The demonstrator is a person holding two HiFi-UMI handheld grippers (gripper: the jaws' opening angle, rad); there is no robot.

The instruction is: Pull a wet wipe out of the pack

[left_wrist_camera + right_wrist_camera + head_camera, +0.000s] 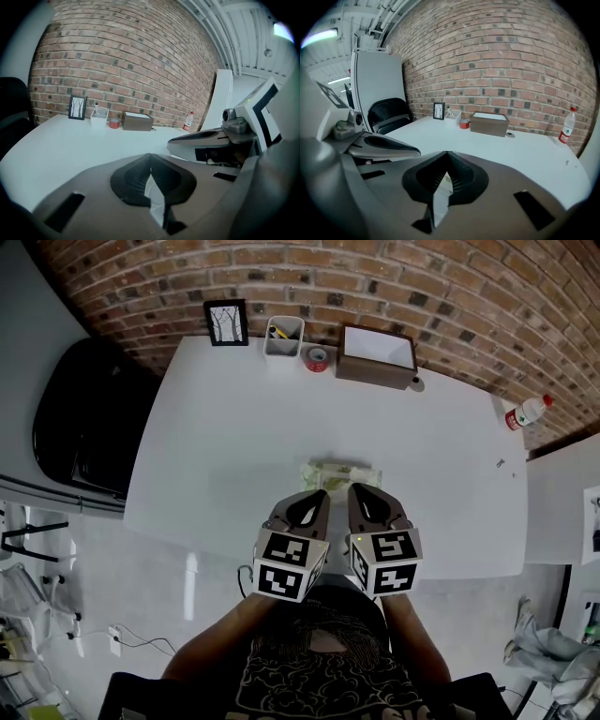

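Observation:
The wet wipe pack (340,472), pale green and flat, lies on the white table (225,446) just beyond both grippers; its near part is hidden behind them. My left gripper (320,494) and right gripper (355,489) are side by side over the table's front edge, tips pointing at the pack. In the left gripper view the left gripper (150,157) has its dark pads meeting, with nothing held. The right gripper (446,155) in its own view is likewise closed and empty. The pack does not show in either gripper view.
Along the brick wall stand a framed picture (226,322), a white pen holder (283,336), a red tape roll (317,359) and a brown box (378,355). A bottle (525,412) stands at the far right corner. A black chair (89,418) is to the left.

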